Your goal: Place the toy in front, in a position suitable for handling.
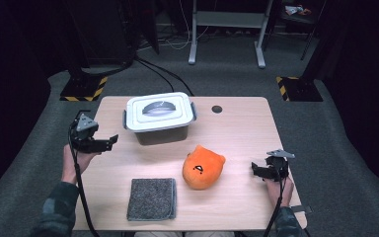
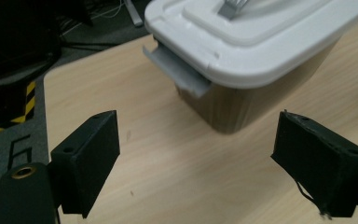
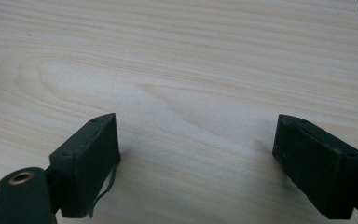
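A clear storage box with a white lid (image 1: 160, 118) and a grey handle stands at the back middle of the wooden table (image 1: 242, 128). In the left gripper view the box (image 2: 256, 56) is just ahead, its grey side latch (image 2: 177, 70) facing me. My left gripper (image 1: 109, 142) (image 2: 209, 163) hovers open to the left of the box, jaws wide with nothing between them. An orange plush toy (image 1: 203, 166) lies right of centre. My right gripper (image 1: 254, 170) (image 3: 209, 163) is open near the table's right front, over bare wood, a short way right of the plush.
A folded grey cloth (image 1: 152, 198) lies at the front middle of the table. A small dark round hole (image 1: 217, 109) marks the tabletop at the back right. Beyond the table are grey carpet, cables and a metal stand's legs (image 1: 227, 34).
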Demonstrator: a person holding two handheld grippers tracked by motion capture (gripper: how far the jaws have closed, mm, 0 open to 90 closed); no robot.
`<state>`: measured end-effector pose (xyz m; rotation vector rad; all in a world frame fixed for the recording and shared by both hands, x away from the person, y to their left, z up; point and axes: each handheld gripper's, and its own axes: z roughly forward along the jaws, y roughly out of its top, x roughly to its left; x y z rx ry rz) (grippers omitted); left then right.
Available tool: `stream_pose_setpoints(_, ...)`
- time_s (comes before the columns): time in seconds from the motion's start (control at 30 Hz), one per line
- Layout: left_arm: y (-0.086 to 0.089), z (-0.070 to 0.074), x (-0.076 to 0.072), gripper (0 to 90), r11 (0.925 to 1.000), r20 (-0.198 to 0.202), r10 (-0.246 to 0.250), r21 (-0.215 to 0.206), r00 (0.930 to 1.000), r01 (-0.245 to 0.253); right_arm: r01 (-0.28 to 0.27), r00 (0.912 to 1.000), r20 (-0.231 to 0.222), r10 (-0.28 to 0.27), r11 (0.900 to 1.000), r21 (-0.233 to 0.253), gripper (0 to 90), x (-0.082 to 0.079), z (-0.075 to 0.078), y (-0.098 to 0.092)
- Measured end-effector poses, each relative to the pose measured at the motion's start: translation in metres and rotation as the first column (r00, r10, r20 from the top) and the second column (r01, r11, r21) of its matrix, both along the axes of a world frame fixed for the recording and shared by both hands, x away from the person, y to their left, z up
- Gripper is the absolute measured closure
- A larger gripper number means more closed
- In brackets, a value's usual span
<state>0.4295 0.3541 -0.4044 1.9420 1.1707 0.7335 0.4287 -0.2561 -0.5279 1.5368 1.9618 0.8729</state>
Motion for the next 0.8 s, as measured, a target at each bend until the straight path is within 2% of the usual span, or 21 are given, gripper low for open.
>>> stream_pose_setpoints(0.07, 0.001, -0.012, -0.006, 14.2, 0.9997, -0.009, 0.023, -0.009, 0.9997, -0.023, 0.000, 1.0000, 0.000, 0.000, 1.000, 0.001, 13.6, 0.000, 0.000, 0.000)
stream_pose_setpoints(0.1, 0.001, -0.012, -0.006, 14.2, 0.9997, -0.009, 0.023, -0.009, 0.9997, -0.023, 0.000, 1.0000, 0.000, 0.000, 1.000, 0.001, 13.6, 0.000, 0.000, 0.000)
stream_pose_setpoints(0.13, 0.001, -0.026, -0.011, 14.2, 0.9990, -0.022, 0.045, 0.002, 0.9987, -0.045, 0.000, 1.0000, 0.000, 0.000, 1.000, 0.000, 13.6, 0.000, 0.000, 0.000)
stream_pose_setpoints(0.17, 0.001, -0.026, -0.011, 14.2, 0.9990, -0.022, 0.045, 0.002, 0.9987, -0.045, 0.000, 1.0000, 0.000, 0.000, 1.000, 0.000, 13.6, 0.000, 0.000, 0.000)
stream_pose_setpoints(0.2, 0.001, -0.042, -0.015, 14.2, 0.9984, -0.046, 0.054, -0.015, 0.9975, -0.055, 0.000, 1.0000, 0.000, 0.000, 1.000, 0.000, 13.6, 0.000, 0.000, 0.000)
stream_pose_setpoints(0.23, 0.001, -0.042, -0.015, 14.1, 0.9984, -0.046, 0.054, -0.015, 0.9975, -0.055, 0.000, 1.0000, 0.000, 0.000, 1.000, 0.000, 13.6, 0.000, 0.000, 0.000)
stream_pose_setpoints(0.27, -0.001, -0.057, -0.018, 13.6, 0.9978, -0.074, 0.066, -0.001, 0.9951, -0.066, 0.000, 1.0000, 0.001, 0.000, 1.000, 0.001, 13.6, 0.000, 0.000, 0.000)
stream_pose_setpoints(0.4, -0.004, -0.084, -0.022, 13.0, 0.9967, -0.118, 0.079, -0.007, 0.9898, -0.081, 0.001, 1.0000, 0.001, -0.001, 1.000, 0.001, 13.6, 0.000, 0.000, 0.000)
stream_pose_setpoints(0.43, -0.004, -0.089, -0.022, 12.9, 0.9966, -0.124, 0.081, -0.005, 0.9890, -0.083, 0.001, 1.0000, 0.000, -0.001, 1.000, 0.001, 13.6, 0.000, 0.000, 0.000)
stream_pose_setpoints(0.47, -0.004, -0.089, -0.022, 12.7, 0.9966, -0.124, 0.081, -0.005, 0.9890, -0.083, 0.001, 1.0000, 0.001, -0.001, 1.000, 0.000, 13.6, 0.000, 0.000, 0.000)
stream_pose_setpoints(0.5, -0.006, -0.101, -0.023, 12.6, 0.9931, -0.115, 0.117, 0.008, 0.9864, -0.117, 0.001, 1.0000, 0.000, -0.001, 1.000, 0.000, 13.6, 0.000, 0.000, 0.000)
stream_pose_setpoints(0.63, -0.004, -0.118, -0.023, 12.5, 0.9846, -0.138, 0.174, 0.006, 0.9750, -0.175, -0.001, 1.0000, 0.001, 0.001, 1.000, 0.002, 13.6, 0.000, 0.000, 0.000)
stream_pose_setpoints(0.67, -0.004, -0.118, -0.023, 12.4, 0.9846, -0.138, 0.174, 0.006, 0.9750, -0.175, -0.001, 1.0000, 0.001, 0.001, 1.000, 0.002, 13.6, 0.000, 0.000, 0.000)
stream_pose_setpoints(0.7, -0.003, -0.125, -0.023, 12.4, 0.9826, -0.147, 0.184, 0.003, 0.9718, -0.186, 0.000, 1.0000, 0.001, 0.000, 1.000, 0.002, 13.6, 0.000, 0.000, 0.000)
stream_pose_setpoints(0.73, -0.003, -0.126, -0.023, 12.0, 0.9801, -0.142, 0.193, -0.018, 0.9708, -0.198, 0.000, 1.0000, 0.000, 0.000, 1.000, 0.002, 13.5, 0.000, 0.000, 0.000)
stream_pose_setpoints(0.8, -0.002, -0.126, -0.023, 12.1, 0.9808, -0.136, 0.193, -0.005, 0.9718, -0.195, 0.002, 1.0000, 0.000, -0.002, 1.000, 0.002, 13.5, 0.000, 0.000, 0.000)
